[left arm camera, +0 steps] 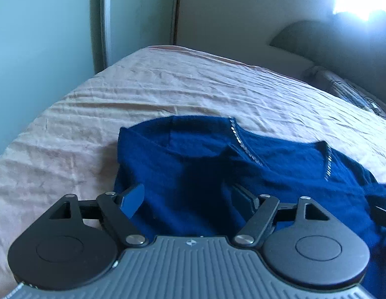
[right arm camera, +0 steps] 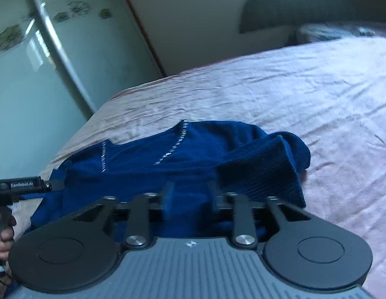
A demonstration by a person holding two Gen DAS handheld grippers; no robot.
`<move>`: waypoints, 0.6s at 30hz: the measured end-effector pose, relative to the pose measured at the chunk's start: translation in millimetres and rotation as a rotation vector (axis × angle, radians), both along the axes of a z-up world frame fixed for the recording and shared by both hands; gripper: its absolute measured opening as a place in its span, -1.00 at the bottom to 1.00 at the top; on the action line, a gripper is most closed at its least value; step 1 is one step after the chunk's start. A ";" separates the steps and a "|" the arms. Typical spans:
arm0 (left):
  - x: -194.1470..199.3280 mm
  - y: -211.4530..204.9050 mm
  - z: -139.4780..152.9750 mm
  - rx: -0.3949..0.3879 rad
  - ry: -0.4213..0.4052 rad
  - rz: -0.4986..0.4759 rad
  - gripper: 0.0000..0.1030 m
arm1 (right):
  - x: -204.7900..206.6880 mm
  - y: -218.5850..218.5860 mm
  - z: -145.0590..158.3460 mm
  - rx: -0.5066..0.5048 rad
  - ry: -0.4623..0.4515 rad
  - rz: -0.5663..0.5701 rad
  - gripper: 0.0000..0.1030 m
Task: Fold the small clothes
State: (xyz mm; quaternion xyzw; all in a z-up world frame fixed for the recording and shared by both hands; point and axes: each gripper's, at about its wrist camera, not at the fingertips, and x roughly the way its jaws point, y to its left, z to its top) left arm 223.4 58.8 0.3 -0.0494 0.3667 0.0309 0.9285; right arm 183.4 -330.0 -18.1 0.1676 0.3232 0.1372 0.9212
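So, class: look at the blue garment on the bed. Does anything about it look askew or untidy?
Yes. The blue garment is not lying flat: its ribbed part at the right in the right wrist view is flopped over and bunched. The pink bedsheet is creased too.

Blue garment [left arm camera: 193,174] on wrinkled pink bedsheet [left arm camera: 143,92]

We count one blue garment [left arm camera: 193,174], one bed [left arm camera: 93,114], two grippers, left [left arm camera: 186,199] and right [right arm camera: 190,194], and one hand [right arm camera: 3,234].
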 end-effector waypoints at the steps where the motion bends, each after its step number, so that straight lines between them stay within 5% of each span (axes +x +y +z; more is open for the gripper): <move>1: -6.4 -0.2 -0.2 -0.006 -0.002 -0.007 0.67 | -2.7 1.9 0.0 -0.006 -0.006 0.016 0.23; 8: -43.7 -8.6 -9.1 0.062 0.016 -0.048 0.77 | -10.4 6.7 -0.7 -0.052 0.010 0.018 0.36; 12: -62.2 -9.3 -13.4 0.075 0.027 -0.060 0.79 | -31.8 13.7 9.4 -0.093 -0.027 0.037 0.62; 18: -94.8 -12.5 -18.8 0.085 0.032 -0.091 0.82 | -64.7 26.5 9.3 -0.167 -0.025 0.083 0.64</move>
